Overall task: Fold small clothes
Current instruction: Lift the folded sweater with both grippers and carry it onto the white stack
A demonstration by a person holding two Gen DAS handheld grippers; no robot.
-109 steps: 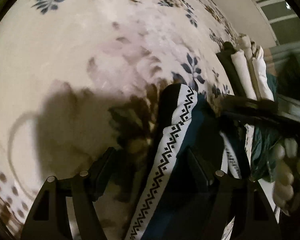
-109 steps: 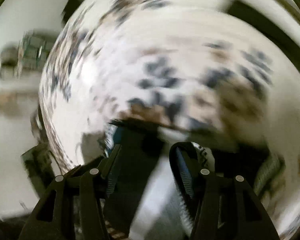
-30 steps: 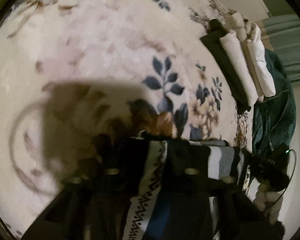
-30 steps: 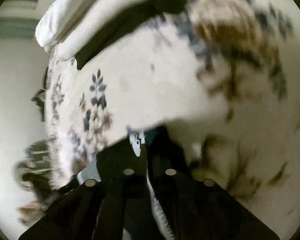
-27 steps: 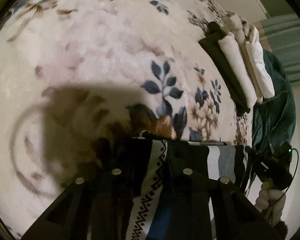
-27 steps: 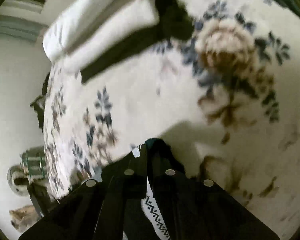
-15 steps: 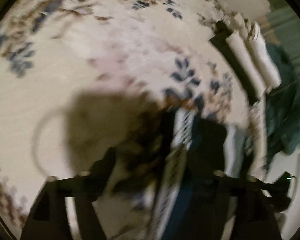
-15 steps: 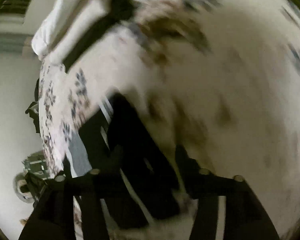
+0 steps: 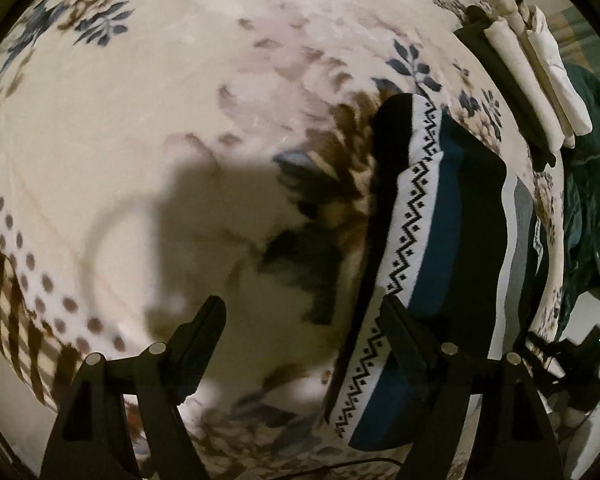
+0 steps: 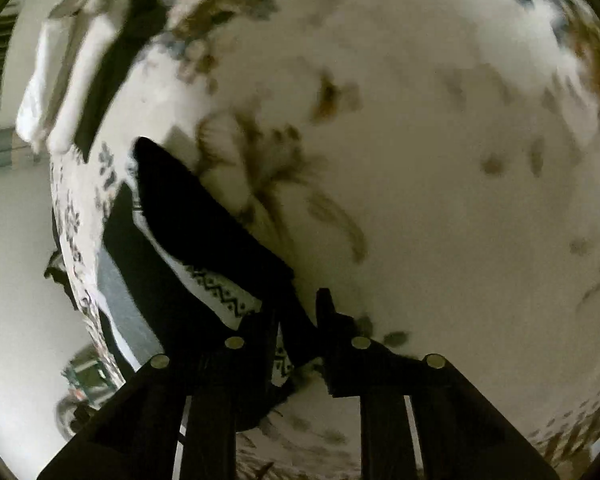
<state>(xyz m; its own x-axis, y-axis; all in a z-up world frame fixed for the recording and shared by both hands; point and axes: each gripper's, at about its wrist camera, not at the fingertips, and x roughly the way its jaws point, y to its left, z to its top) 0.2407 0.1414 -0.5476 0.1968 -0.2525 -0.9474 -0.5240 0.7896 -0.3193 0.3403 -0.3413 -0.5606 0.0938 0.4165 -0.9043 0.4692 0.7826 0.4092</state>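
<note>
Floral blanket (image 9: 188,128): a cream plush spread with blue and brown flowers fills both wrist views and carries everything else.
Patterned garment (image 9: 432,216): a dark knit with teal, black, white and grey bands and a zigzag trim lies folded on the blanket; in the right wrist view (image 10: 204,232) it runs lengthwise from the gripper toward the blanket's edge.
Folded stack (image 9: 536,80): white rolls on a dark piece sit at the blanket's far edge, beyond the garment and apart from it.
Green cloth (image 9: 592,184): heaped past the blanket's edge, on the stack's side of the garment.
Left gripper (image 9: 300,320): jaws spread wide and empty after having just opened; bare blanket lies between them, and the garment's zigzag edge sits at the right-hand finger (image 9: 404,332), contact unclear.
Right gripper (image 10: 296,312): jaws narrowly parted, having just been closing; a dark fold of the garment lies between them, though whether the pads press on it cannot be told.
</note>
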